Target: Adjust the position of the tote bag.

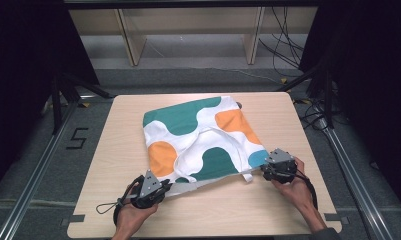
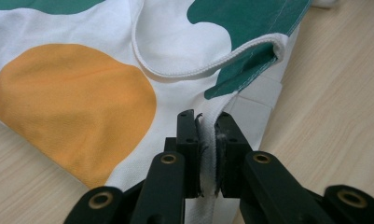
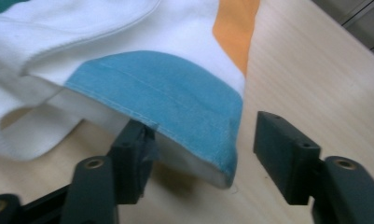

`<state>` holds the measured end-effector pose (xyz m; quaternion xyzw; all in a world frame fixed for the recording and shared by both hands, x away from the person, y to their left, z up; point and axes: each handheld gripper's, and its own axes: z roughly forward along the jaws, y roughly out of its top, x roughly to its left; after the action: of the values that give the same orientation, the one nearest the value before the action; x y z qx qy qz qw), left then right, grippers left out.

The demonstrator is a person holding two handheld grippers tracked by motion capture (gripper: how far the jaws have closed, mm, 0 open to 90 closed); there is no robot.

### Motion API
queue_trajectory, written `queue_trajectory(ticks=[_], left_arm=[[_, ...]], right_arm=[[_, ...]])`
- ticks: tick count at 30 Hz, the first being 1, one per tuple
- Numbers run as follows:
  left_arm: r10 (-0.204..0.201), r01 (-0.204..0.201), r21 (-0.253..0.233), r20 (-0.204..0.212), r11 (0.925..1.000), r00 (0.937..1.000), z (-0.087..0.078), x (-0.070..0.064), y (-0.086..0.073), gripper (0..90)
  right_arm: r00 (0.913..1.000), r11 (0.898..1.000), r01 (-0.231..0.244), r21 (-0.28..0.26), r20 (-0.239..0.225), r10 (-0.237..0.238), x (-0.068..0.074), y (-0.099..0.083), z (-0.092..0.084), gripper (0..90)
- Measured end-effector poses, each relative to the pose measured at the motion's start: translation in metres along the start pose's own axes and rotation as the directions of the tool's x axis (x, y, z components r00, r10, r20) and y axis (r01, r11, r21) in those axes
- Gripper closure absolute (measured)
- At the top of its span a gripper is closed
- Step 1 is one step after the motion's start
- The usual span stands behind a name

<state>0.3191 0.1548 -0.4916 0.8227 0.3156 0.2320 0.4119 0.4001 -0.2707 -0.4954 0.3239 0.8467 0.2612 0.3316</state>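
A white cloth bag (image 1: 198, 140) with green, orange and blue patches lies flat on the wooden table (image 1: 108, 165). My left gripper (image 1: 166, 187) sits at the bag's near left corner. In the left gripper view it (image 2: 207, 122) is shut on a white hemmed edge (image 2: 207, 154) of the bag, next to an orange patch (image 2: 77, 98). My right gripper (image 1: 264, 171) is at the near right corner. In the right gripper view its jaws (image 3: 202, 129) stand open around the blue corner (image 3: 166, 93), one jaw under the cloth, the other apart from it.
A loose white handle (image 1: 208, 131) curves across the bag's middle. Bare table runs along the near edge and both sides. Wooden shelving (image 1: 188, 30) stands behind the table, cables (image 1: 288, 45) lie on the floor at the back right, and metal rails (image 1: 38, 170) flank the table.
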Motion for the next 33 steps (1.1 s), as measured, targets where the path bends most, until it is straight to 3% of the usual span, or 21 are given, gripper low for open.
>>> queue_trajectory(ticks=[1, 2, 4, 6, 7, 8, 11, 14, 15, 17, 20, 22, 23, 24, 25, 26, 29, 30, 32, 33], left_arm=[[0.035, -0.035, 0.0, 0.006, 0.9994, 0.9994, 0.0, 0.003, 0.001, 81.9], [-0.032, 0.032, -0.015, 0.009, 0.9994, 0.9995, 0.001, -0.001, -0.001, 81.8], [0.034, -0.034, 0.004, 0.007, 0.9994, 0.9994, 0.0, 0.003, -0.001, 81.6], [0.01, -0.011, 0.016, 0.01, 0.9998, 0.9999, 0.001, 0.0, -0.002, 81.4], [0.039, -0.039, 0.011, 0.007, 0.9992, 0.9992, 0.001, 0.001, -0.002, 81.3], [0.024, -0.024, 0.012, 0.008, 0.9997, 0.9997, 0.001, -0.001, -0.002, 81.3], [0.053, -0.053, 0.02, 0.012, 0.9984, 0.9985, 0.001, 0.0, -0.002, 81.0], [0.03, -0.03, 0.019, -0.011, 0.9994, 0.9995, -0.002, 0.001, -0.005, 80.9], [0.062, -0.061, 0.022, -0.012, 0.9979, 0.998, -0.004, 0.003, -0.005, 80.9], [0.038, -0.038, 0.024, -0.015, 0.999, 0.9992, -0.007, 0.003, -0.007, 80.9], [0.026, -0.026, 0.008, -0.005, 0.9996, 0.9997, -0.01, 0.004, -0.009, 80.8], [0.041, -0.041, 0.015, -0.006, 0.999, 0.9991, -0.01, 0.003, -0.009, 80.5], [0.072, -0.072, 0.025, -0.01, 0.9971, 0.9974, -0.01, 0.004, -0.009, 80.1], [0.051, -0.051, 0.03, 0.002, 0.9983, 0.9987, -0.01, 0.002, -0.01, 80.0], [0.068, -0.068, 0.027, 0.005, 0.9973, 0.9977, -0.009, 0.002, -0.009, 79.8], [0.052, -0.052, 0.026, 0.003, 0.9983, 0.9987, -0.008, 0.001, -0.01, 79.6], [0.084, -0.083, 0.05, -0.007, 0.9953, 0.9964, -0.01, 0.0, -0.01, 78.1], [0.066, -0.066, 0.043, -0.013, 0.9969, 0.9977, -0.009, -0.002, -0.01, 77.5], [0.121, -0.116, 0.094, -0.038, 0.9887, 0.992, -0.009, 0.0, -0.011, 74.4], [0.093, -0.087, 0.114, -0.049, 0.9896, 0.9945, -0.007, -0.003, -0.013, 72.9]], right_arm=[[0.9998, 1.0, 0.012, -0.003, 0.013, -0.012, -0.002, 0.001, 0.002, 42.9], [0.9993, 1.0, 0.024, -0.004, 0.028, -0.024, -0.003, 0.003, 0.005, 44.5], [0.9987, 0.999, 0.045, 0.004, 0.025, -0.045, -0.006, 0.004, 0.011, 53.4], [0.9981, 0.998, 0.057, 0.002, 0.023, -0.057, -0.006, 0.005, 0.016, 65.3], [0.9977, 0.998, 0.064, 0.002, 0.021, -0.064, -0.006, 0.006, 0.017, 68.9], [0.9967, 0.997, 0.075, 0.006, 0.03, -0.075, -0.006, 0.007, 0.018, 73.9], [0.9938, 0.994, 0.105, -0.013, 0.039, -0.104, -0.006, 0.012, 0.015, 81.4], [0.9951, 0.995, 0.099, -0.022, 0.008, -0.099, -0.005, 0.011, 0.005, 85.0], [0.9959, 0.995, 0.09, -0.03, 0.008, -0.09, -0.003, 0.01, 0.002, 85.2], [0.9947, 0.994, 0.102, -0.038, -0.006, -0.103, 0.003, 0.009, -0.011, 85.4], [0.9973, 0.996, 0.067, -0.054, -0.028, -0.069, 0.01, 0.003, -0.033, 85.4], [0.9975, 0.996, 0.06, -0.063, -0.034, -0.062, 0.016, -0.002, -0.047, 85.4], [0.9977, 0.997, 0.052, -0.063, -0.041, -0.054, 0.02, -0.005, -0.053, 85.4], [0.9979, 0.997, 0.045, -0.066, -0.044, -0.048, 0.024, -0.009, -0.06, 85.3], [0.9979, 0.997, 0.045, -0.063, -0.044, -0.048, 0.027, -0.012, -0.065, 85.3], [0.9975, 0.997, 0.052, -0.061, -0.043, -0.055, 0.03, -0.015, -0.069, 85.3], [0.9967, 0.997, 0.066, -0.04, -0.045, -0.068, 0.038, -0.022, -0.079, 85.2], [0.9961, 0.997, 0.07, -0.037, -0.052, -0.072, 0.041, -0.023, -0.082, 85.1], [0.9957, 0.997, 0.067, -0.042, -0.062, -0.07, 0.045, -0.025, -0.084, 84.7], [0.996, 0.997, 0.062, -0.037, -0.063, -0.064, 0.046, -0.026, -0.084, 84.6]])
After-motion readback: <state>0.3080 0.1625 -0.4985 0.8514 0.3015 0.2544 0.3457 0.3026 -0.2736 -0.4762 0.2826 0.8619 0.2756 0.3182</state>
